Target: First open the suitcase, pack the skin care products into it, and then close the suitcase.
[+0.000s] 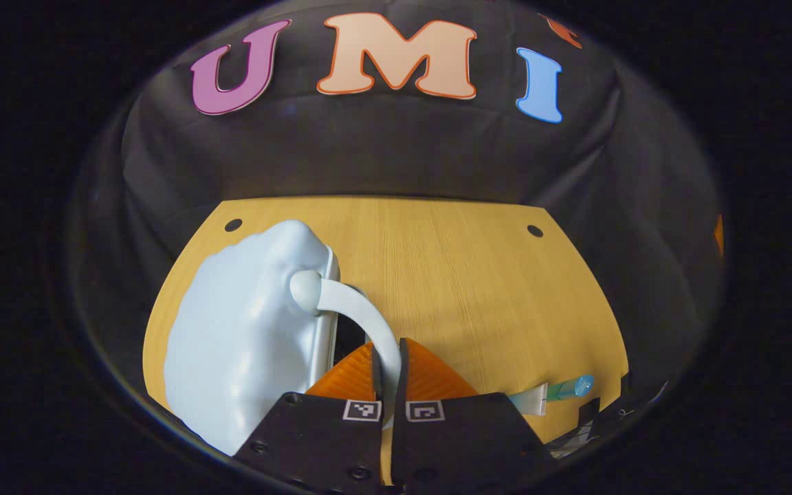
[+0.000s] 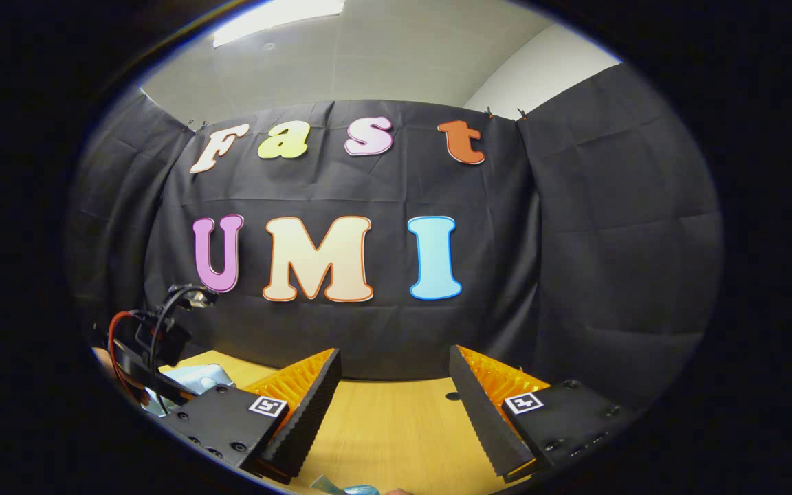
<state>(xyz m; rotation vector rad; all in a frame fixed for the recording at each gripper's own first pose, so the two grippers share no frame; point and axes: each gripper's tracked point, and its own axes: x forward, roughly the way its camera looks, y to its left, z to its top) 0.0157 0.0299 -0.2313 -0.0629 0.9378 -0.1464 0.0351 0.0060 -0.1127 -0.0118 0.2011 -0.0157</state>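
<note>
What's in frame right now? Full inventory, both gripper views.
suitcase: 1, pale blue, left part of the table, standing on edge
suitcase handle: 1, white, curving from the case into the left gripper
tube: 1, white body with blue-green cap, lying near the table's front right
table: 1, light wood, two dark holes near the far edge
left gripper: 1, shut on the suitcase handle
right gripper: 1, open, raised above the table, holding nothing
</note>
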